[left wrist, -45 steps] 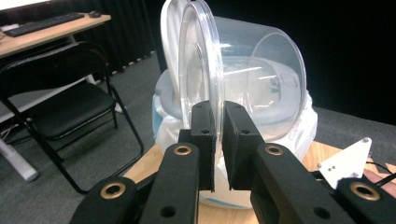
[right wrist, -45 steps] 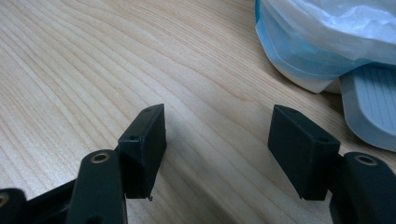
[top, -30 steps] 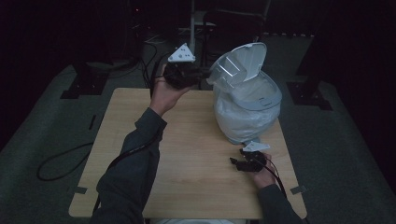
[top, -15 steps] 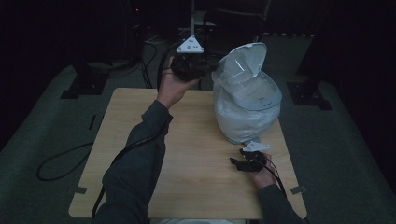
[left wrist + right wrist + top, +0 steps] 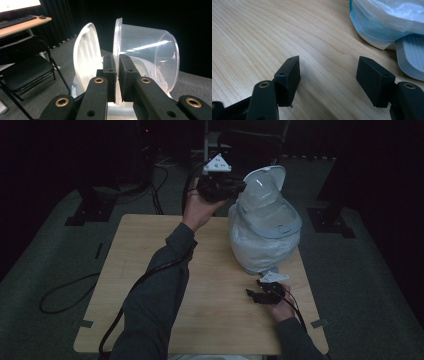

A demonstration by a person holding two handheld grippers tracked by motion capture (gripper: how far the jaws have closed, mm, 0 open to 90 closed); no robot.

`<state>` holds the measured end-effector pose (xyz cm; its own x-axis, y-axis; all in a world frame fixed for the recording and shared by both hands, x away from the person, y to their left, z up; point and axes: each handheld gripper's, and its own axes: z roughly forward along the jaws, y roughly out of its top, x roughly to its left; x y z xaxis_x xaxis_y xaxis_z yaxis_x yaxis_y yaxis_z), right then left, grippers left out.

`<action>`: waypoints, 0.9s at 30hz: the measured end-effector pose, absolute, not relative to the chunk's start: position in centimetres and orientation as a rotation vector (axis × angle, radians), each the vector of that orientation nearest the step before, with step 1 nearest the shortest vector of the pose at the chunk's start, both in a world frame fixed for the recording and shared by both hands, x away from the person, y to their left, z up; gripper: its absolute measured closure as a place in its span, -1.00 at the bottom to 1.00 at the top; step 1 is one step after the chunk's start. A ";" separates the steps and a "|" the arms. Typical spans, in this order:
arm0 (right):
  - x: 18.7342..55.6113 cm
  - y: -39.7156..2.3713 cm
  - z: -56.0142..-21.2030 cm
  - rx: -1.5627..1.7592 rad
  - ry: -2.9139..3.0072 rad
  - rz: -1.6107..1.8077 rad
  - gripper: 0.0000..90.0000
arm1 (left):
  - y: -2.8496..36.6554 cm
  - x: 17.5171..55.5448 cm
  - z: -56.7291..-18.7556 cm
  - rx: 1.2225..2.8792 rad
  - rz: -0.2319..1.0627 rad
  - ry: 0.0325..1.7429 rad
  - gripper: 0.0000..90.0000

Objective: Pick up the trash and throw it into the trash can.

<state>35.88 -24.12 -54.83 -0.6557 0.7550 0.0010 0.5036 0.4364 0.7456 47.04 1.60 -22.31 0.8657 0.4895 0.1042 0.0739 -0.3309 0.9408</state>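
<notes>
A white pedal bin point(image 5: 265, 245) lined with a pale plastic bag point(image 5: 387, 15) stands at the table's right rear, its lid point(image 5: 274, 174) raised. My left gripper point(image 5: 239, 187) is held above the bin's far left rim, shut on the rim of a clear plastic tub point(image 5: 257, 195). In the left gripper view the pads of my left gripper point(image 5: 117, 65) pinch the clear plastic tub's point(image 5: 147, 55) edge, with the lid point(image 5: 85, 57) just behind it. My right gripper point(image 5: 257, 295) rests low over the table in front of the bin, open and empty. Its view shows my right gripper point(image 5: 328, 67) beside the grey pedal point(image 5: 412, 60).
The wooden table point(image 5: 150, 270) has free room at left and centre. A black cable point(image 5: 65, 292) trails off its left edge onto the floor. Dark stands point(image 5: 90, 205) sit behind the table. A folding chair point(image 5: 27, 72) and a desk point(image 5: 20, 23) lie farther off.
My left hand has carried the clear tub to the right and slightly up, from beside the bin to over its rim. The right gripper has kept still.
</notes>
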 end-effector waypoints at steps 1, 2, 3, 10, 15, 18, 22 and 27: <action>35.9 -24.1 -54.8 1.077 2.361 1.058 -0.23 | 1.5 47.1 -22.2 1.872 0.447 0.420 0.91; 35.9 -24.1 -54.8 1.077 2.362 1.059 -0.23 | 1.4 47.1 -22.0 1.867 0.445 0.420 0.91; 35.9 -24.1 -54.8 1.077 2.362 1.059 -0.23 | 1.3 47.2 -21.9 1.868 0.449 0.418 0.91; 35.9 -24.1 -54.8 1.078 2.363 1.060 -0.23 | -0.2 48.2 -21.8 1.802 0.449 0.439 0.91; 35.9 -24.1 -54.8 1.077 2.362 1.056 -0.23 | -1.4 49.7 -24.2 1.797 0.423 0.507 0.62; 35.9 -24.1 -54.8 1.073 2.363 1.059 -0.23 | -0.6 50.0 -24.8 1.774 0.420 0.528 0.57; 35.9 -24.1 -54.8 1.073 2.362 1.061 -0.24 | 0.5 50.0 -24.6 1.749 0.431 0.541 0.50; 35.9 -24.1 -54.8 1.074 2.362 1.060 -0.24 | 2.6 50.1 -24.3 1.715 0.454 0.580 0.47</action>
